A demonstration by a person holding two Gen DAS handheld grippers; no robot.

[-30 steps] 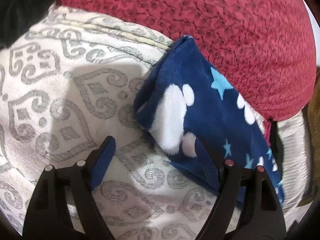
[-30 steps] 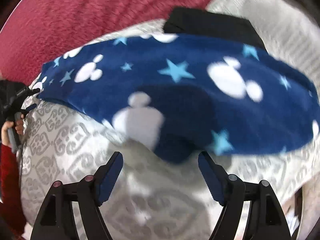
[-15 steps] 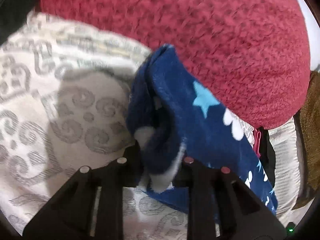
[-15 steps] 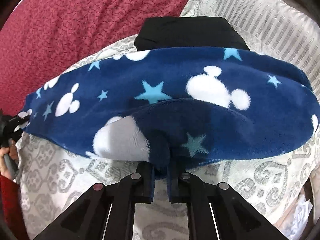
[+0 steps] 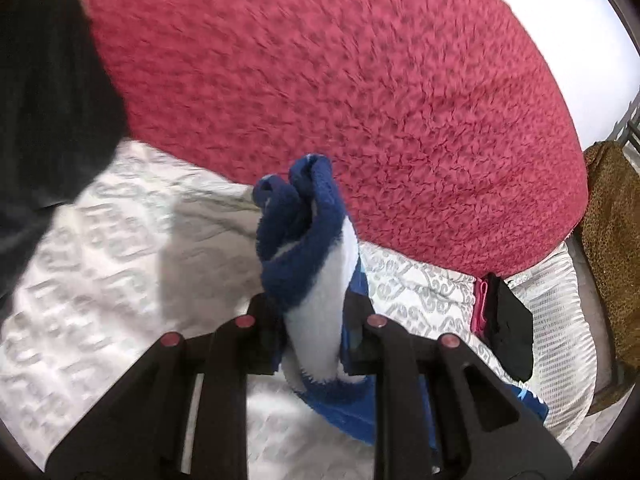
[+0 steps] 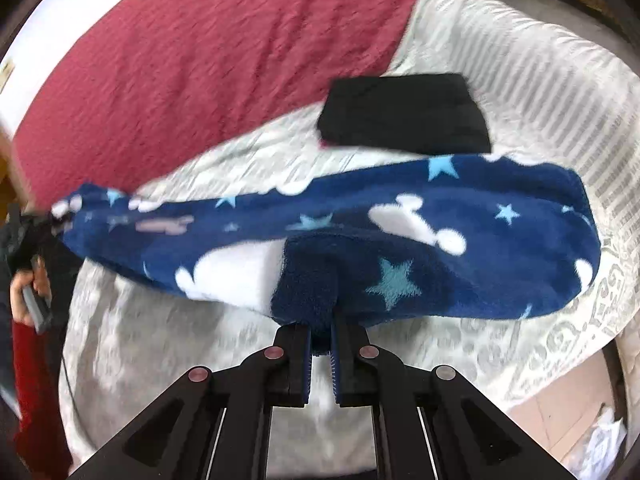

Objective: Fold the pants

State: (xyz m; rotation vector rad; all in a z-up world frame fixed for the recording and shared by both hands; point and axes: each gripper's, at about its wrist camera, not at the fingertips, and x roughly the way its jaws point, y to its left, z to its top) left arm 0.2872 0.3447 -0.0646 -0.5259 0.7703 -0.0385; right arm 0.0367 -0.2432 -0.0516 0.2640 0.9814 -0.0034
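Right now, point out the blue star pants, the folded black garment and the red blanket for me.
blue star pants (image 6: 400,240): right wrist view, on the fleece above the grip.
folded black garment (image 6: 404,114): right wrist view, middle of its top face.
red blanket (image 5: 340,100): left wrist view, on its broad textured middle.

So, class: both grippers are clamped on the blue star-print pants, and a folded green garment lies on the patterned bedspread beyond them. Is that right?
Not quite: the folded garment is black, not green, as the right wrist view shows. The rest holds: the left gripper and the right gripper are both clamped on the blue star-print pants, and the garment lies on the patterned bedspread beyond them.
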